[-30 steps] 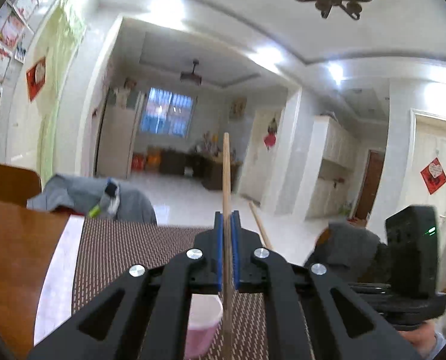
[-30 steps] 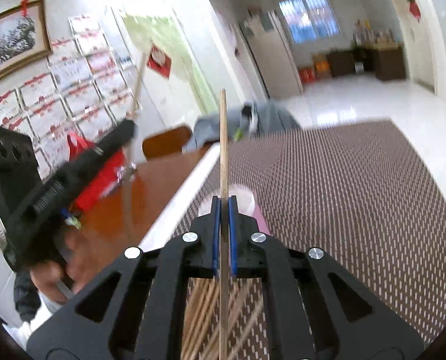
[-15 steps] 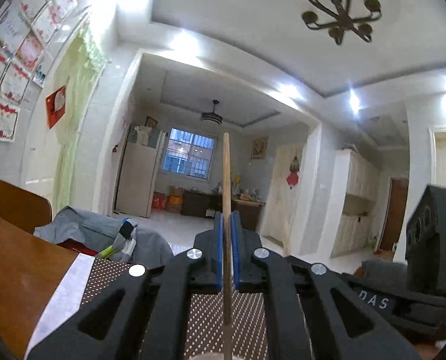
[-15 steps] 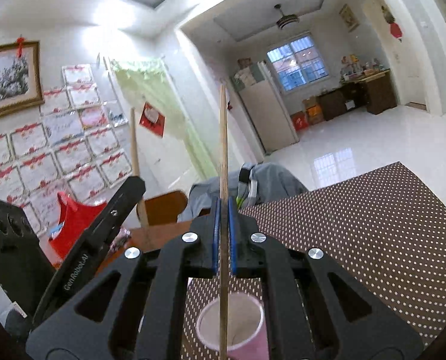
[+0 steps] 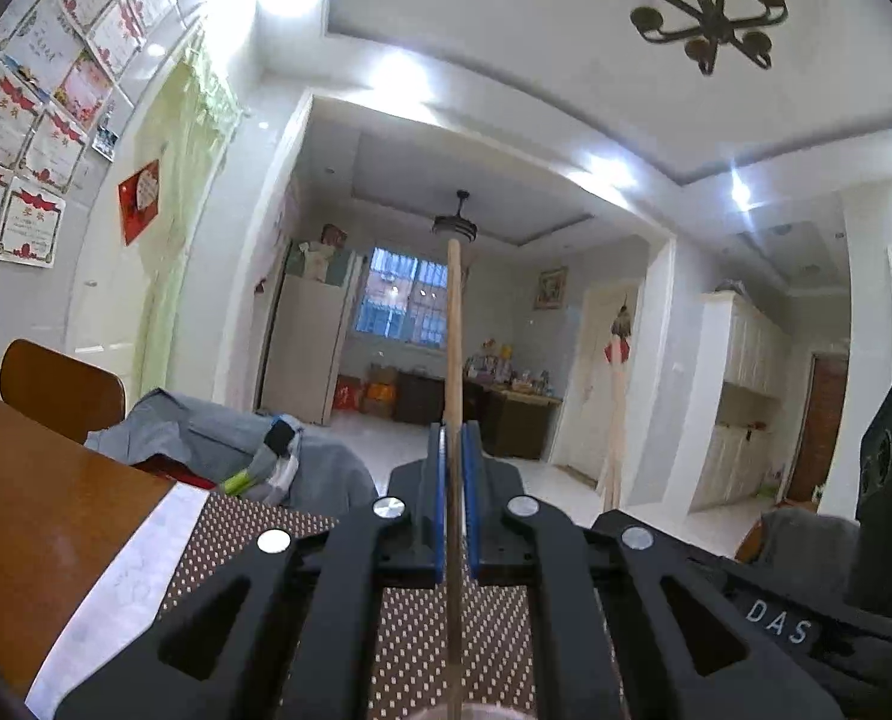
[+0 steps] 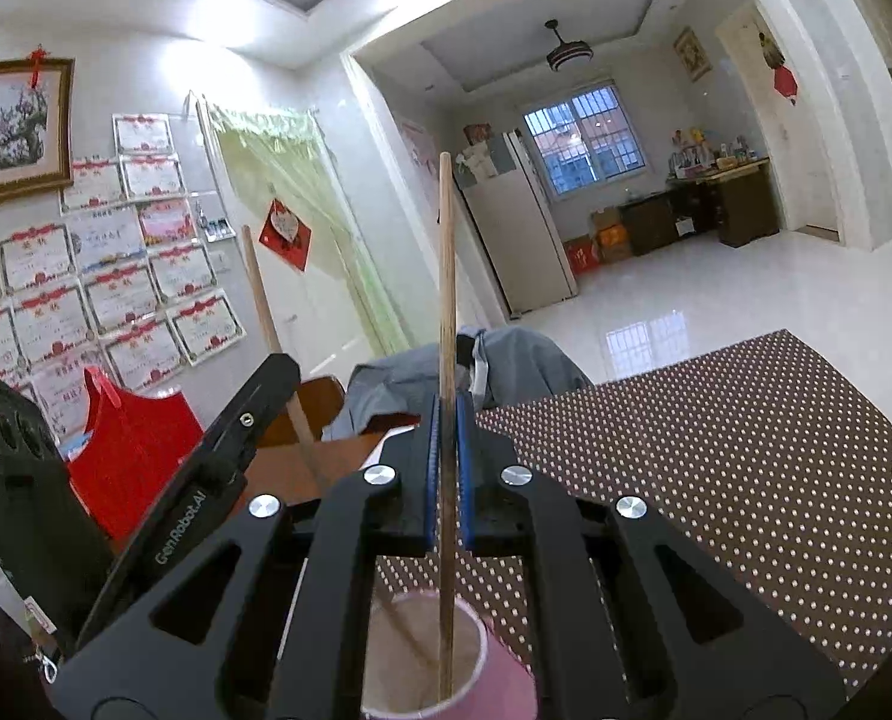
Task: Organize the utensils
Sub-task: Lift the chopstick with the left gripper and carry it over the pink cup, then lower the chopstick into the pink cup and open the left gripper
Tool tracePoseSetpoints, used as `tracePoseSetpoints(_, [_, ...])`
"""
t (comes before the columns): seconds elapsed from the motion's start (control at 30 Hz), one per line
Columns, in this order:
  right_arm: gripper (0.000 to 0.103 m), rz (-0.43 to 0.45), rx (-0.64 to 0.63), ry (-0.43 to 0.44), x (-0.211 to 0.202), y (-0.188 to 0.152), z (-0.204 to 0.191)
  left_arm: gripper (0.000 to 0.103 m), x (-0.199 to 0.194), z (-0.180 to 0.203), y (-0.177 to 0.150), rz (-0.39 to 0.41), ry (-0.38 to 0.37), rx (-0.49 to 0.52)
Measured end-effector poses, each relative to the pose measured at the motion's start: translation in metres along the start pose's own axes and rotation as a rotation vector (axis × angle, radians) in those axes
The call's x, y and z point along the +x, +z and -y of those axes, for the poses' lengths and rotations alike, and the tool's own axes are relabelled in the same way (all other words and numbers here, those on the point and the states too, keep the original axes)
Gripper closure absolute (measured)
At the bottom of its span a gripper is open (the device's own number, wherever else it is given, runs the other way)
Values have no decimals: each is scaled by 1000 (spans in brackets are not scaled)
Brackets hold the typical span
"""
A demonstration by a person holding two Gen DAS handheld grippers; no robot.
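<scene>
We are clamping one wooden chopstick (image 5: pixel 453 360) upright in our left gripper (image 5: pixel 455 468) and another chopstick (image 6: pixel 446 312) in our right gripper (image 6: pixel 444 450), both lower ends dipping into the pink cup (image 6: pixel 494 690) on the dotted mat (image 6: pixel 746 480), toward its near edge.

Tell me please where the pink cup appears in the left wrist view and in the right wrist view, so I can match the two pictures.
Left wrist view: only a sliver of the pink cup's rim shows at the bottom edge, below the chopstick.
Right wrist view: the cup is at the bottom centre, its open mouth under the right gripper, with two chopsticks reaching into it.
Shared landmark: the barred window in the far room.
</scene>
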State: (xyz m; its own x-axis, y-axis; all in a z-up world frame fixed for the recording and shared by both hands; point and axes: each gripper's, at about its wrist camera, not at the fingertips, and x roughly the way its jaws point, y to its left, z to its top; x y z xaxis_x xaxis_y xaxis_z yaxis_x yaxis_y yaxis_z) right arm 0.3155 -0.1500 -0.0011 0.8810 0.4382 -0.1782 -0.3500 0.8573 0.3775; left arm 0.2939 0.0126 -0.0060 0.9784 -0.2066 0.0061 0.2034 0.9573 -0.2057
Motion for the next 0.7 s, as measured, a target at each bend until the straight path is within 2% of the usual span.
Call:
tracePoseSetpoints(0.33, [97,-29,-48,-31,-23,-19,-12,97,-19,8,-7,-110,-10,66])
tracePoseSetpoints(0.47, [97,-39,-89,-70,-30,-31,-21,96,-22,10,-8,-159,-7,77])
tracePoseSetpoints(0.5, [97,-39,-95,-78,-31,-34,-22,90,-23,11,-9,-170,-7,75])
tracePoseSetpoints(0.53, [97,-39,-101,-86,-32,-37,-24,80,-25,10,-9,-180,-6,74])
tracePoseSetpoints(0.67, [97,-44,-103,-96,-37,-42,-26,77,-35,8,-9,-194,-4,89])
tracePoseSetpoints(0.7, [97,-46,-102,-97,-38,-43,-26,74,-36,8,-9,-199,1,91])
